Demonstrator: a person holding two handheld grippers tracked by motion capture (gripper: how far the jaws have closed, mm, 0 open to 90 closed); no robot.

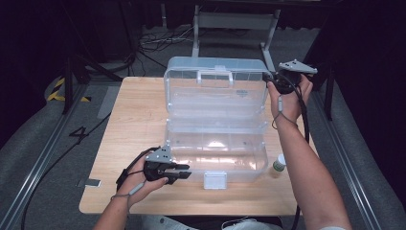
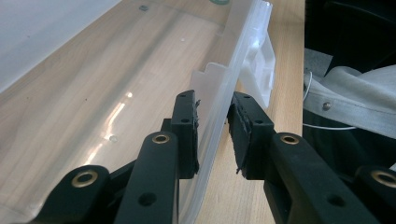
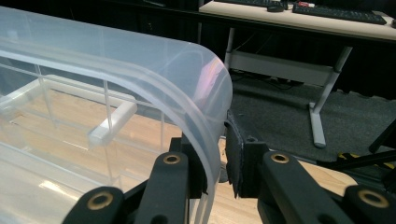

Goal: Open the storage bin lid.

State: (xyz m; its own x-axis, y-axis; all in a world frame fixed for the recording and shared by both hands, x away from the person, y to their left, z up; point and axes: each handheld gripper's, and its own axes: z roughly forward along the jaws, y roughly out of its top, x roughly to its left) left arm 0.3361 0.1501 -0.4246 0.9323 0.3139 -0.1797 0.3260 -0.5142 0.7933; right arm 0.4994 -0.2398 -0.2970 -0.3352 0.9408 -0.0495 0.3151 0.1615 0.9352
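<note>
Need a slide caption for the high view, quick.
Left gripper at the clear box's front wall, right gripper at the raised lid's corner.

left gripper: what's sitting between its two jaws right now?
The clear box's front wall: in the left gripper view its rim runs up through the gap, one jaw inside, one outside.

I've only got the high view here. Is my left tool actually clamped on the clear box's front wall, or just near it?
Observer: Not clamped. The left tool straddles the front wall, one jaw inside, one outside, with a gap at the outer pad.
Operator: Where's the latch from there?
Observer: The white latch sits on the wall's outside, just beyond the jaw tips.
Operator: And the right tool?
Observer: The right tool straddles the lid's rounded corner; whether it pinches, I cannot tell.
</note>
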